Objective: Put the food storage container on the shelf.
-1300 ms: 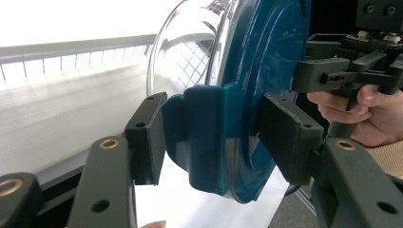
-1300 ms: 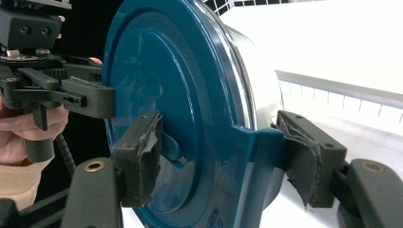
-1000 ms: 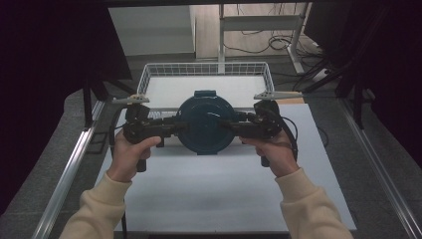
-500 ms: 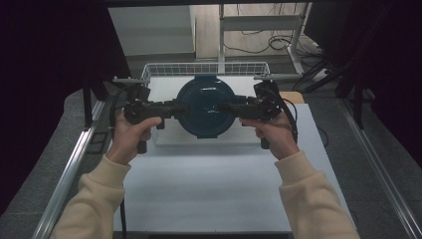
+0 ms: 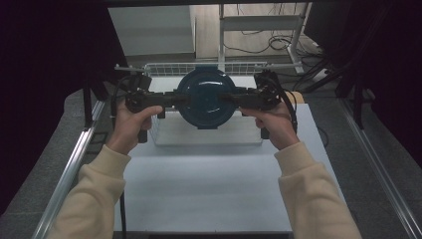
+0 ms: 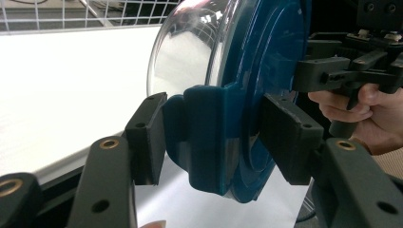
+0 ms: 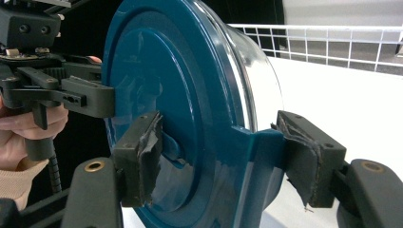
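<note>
A: High view first: the round teal-lidded clear plastic container (image 5: 206, 97) hangs between the two tools, over the near edge of the white wire basket (image 5: 169, 68), clear of the white tabletop (image 5: 209, 179). A second ago it sat lower and nearer the person, in front of the basket.

B: So both hands have carried it up and away together. Are the grips sound?

A: Left gripper view shows the left hand-held gripper (image 6: 216, 135) clamped on the container's teal side tab (image 6: 204, 137), one pad on the clear-bowl side, the other against the lid. In the right gripper view the right hand-held gripper (image 7: 223, 159) pinches the opposite tab the same way, its torn pads (image 7: 304, 156) pressed in.

B: Does the container sit level?

A: It looks level in the high view, lid facing up.

B: Then the carry looks nearly done. I judge the next step to be lowering it into the basket, with both sides kept even so neither tab slips.
</note>
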{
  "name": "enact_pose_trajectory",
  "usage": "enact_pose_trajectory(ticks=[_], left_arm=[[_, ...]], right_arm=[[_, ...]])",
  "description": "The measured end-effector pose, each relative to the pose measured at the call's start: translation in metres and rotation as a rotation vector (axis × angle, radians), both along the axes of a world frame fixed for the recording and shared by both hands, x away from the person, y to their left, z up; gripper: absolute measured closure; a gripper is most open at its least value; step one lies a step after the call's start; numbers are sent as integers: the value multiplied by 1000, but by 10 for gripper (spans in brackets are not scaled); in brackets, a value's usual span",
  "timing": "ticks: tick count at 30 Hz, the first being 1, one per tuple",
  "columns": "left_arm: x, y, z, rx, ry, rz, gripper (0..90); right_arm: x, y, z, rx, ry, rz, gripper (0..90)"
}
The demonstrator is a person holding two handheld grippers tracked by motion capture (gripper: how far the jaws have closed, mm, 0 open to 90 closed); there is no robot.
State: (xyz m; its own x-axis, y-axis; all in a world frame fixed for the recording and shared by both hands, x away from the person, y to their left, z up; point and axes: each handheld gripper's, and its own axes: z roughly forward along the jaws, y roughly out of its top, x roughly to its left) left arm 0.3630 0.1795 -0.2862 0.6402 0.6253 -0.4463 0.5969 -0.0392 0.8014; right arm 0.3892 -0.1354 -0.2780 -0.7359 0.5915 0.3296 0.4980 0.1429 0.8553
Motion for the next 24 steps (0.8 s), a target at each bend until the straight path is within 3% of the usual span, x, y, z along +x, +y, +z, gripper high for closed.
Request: enact_pose_trajectory(ticks=[14,24], left_arm=[[43,1,7,-13,21,-11,441],[76,4,-12,-16,77,-12,438]], right_arm=[[40,-1,7,16,22,-24,341],[69,2,-9,16,81,-40,341]])
